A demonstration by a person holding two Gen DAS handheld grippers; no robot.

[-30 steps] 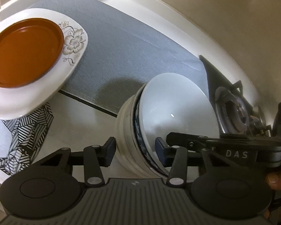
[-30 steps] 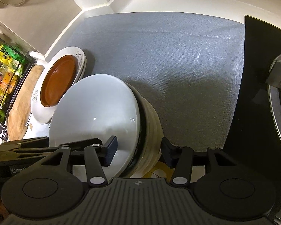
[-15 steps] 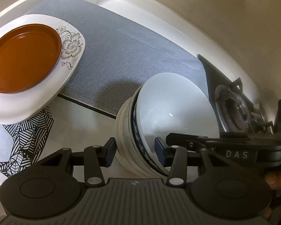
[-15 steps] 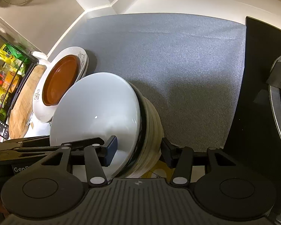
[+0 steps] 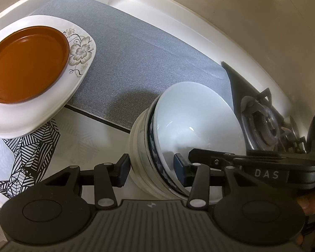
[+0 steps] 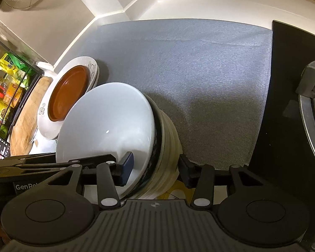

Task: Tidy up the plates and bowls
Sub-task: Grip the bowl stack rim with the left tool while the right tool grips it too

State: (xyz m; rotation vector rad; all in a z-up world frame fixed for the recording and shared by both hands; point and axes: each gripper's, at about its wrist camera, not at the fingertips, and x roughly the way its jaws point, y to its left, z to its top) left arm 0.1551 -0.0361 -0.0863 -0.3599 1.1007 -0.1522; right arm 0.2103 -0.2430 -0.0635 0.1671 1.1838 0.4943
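Observation:
A stack of nested bowls (image 5: 197, 130), white on top with a blue-patterned one and cream ones beneath, is held between both grippers. My left gripper (image 5: 150, 169) is shut on the stack's rim from one side. My right gripper (image 6: 156, 168) is shut on the same stack (image 6: 109, 126) from the opposite side. A brown plate (image 5: 25, 65) lies on a white floral plate (image 5: 82, 52) to the left; both also show in the right wrist view, the brown plate (image 6: 68, 92) on the floral plate (image 6: 44, 124).
A grey mat (image 6: 199, 63) covers the counter behind the bowls. A black gas stove (image 5: 262, 121) stands on the right. A patterned cloth (image 5: 31, 151) lies under the plates. A wooden board (image 6: 27, 113) and a shelf of packets (image 6: 4, 88) are at far left.
The bowl stack, held by both grippers, has shifted slightly; the plates now sit lower and more rightward in the left wrist view. Grips are unchanged.

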